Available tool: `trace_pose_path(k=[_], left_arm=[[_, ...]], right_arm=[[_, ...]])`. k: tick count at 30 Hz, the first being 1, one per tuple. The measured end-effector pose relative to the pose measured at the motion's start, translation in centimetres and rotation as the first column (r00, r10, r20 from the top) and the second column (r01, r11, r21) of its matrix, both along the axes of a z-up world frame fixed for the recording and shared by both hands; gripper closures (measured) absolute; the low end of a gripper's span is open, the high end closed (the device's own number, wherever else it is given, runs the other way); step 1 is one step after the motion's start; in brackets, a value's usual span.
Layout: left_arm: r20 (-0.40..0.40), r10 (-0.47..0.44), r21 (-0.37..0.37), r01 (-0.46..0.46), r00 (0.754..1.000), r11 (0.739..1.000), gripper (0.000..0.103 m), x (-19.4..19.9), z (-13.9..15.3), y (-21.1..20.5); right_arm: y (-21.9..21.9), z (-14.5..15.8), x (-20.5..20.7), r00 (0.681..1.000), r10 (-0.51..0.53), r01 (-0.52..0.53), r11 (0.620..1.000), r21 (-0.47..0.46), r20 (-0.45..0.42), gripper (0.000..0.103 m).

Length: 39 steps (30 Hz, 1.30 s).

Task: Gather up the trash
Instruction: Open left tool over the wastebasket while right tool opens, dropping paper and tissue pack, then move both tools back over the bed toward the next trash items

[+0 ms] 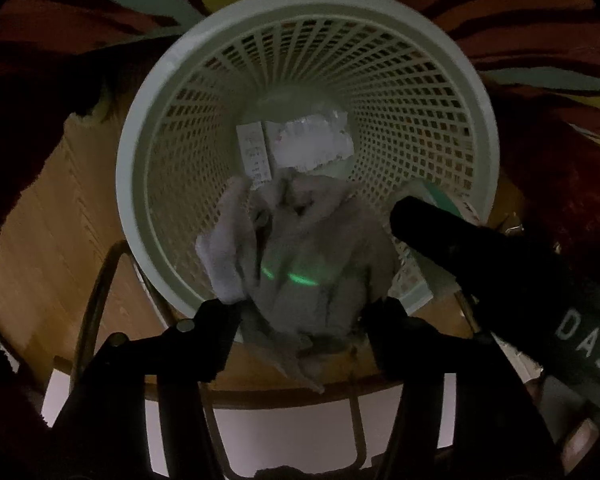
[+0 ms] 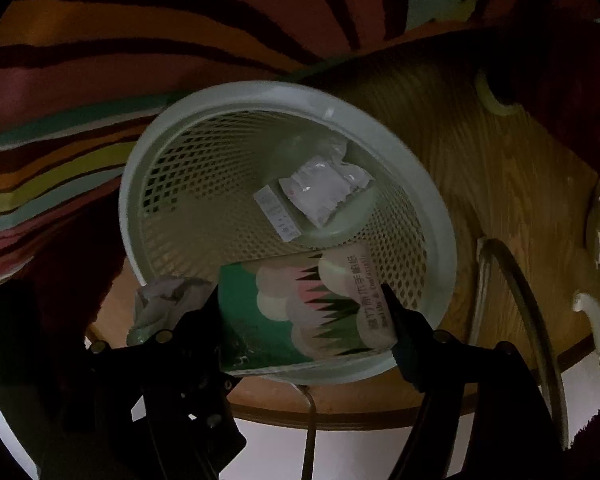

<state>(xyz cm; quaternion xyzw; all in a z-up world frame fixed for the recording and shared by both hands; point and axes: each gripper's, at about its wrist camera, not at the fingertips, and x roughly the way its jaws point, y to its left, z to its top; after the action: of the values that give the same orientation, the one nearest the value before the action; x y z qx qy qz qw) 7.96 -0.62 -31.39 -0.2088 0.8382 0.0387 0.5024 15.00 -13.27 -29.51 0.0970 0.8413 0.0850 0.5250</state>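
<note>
We are holding a crumpled tissue over the basket; soft and light, it is sitting loosely between our left gripper's spread jaws. Our right gripper is pinching a thin, bendy packet by its edges above the rim.

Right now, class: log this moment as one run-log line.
left gripper: crumpled tissue between jaws | right gripper: shut on green packet | both over basket
</note>
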Motion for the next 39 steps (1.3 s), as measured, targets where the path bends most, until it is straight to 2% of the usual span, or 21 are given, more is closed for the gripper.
trace_pose_path(k=[2,4,5,8,22,34,39], left_arm=[[-0.018,0.009,0.004,-0.009,1.000,1.000,0.031,-0.2,-0.4,0.1],[-0.039,0.005,0.023,-0.004,0.999,1.000,0.018,-0.4,-0.9,0.1],[-0.040,0.005,0.029,-0.004,0.999,1.000,0.016,-0.4,-1.0,0.1],[-0.027,0.036,0.037,-0.035,0.999,0.999,0.012,-0.5,-0.8,0.6],[0.023,0.051,0.044,-0.052,0.998,0.998,0.011,-0.5,0.6,1.0],[0.171,0.127,0.072,-0.141,0.977,0.987,0.008,-0.4,4.4,2.8],[0.259,0.155,0.055,-0.175,0.953,0.983,0.008,-0.5,7.0,3.1]], right_arm=[[-0.2,-0.2,0.1,1.000,-0.007,0.006,1.000,-0.002,-0.004,0.031],[-0.2,-0.3,0.1,1.000,-0.001,0.001,1.000,-0.022,-0.003,0.024],[-0.2,-0.2,0.0,1.000,0.002,-0.002,0.999,-0.035,0.001,0.017],[-0.3,-0.3,0.1,1.000,-0.006,0.006,0.999,-0.043,0.008,0.016],[-0.6,0.4,-0.1,0.999,-0.018,0.019,0.999,-0.042,0.032,0.016],[-1.4,3.4,0.2,0.989,-0.077,0.075,0.997,0.024,0.123,0.016],[-1.4,6.0,0.2,0.977,-0.085,0.071,0.995,0.076,0.196,0.016]])
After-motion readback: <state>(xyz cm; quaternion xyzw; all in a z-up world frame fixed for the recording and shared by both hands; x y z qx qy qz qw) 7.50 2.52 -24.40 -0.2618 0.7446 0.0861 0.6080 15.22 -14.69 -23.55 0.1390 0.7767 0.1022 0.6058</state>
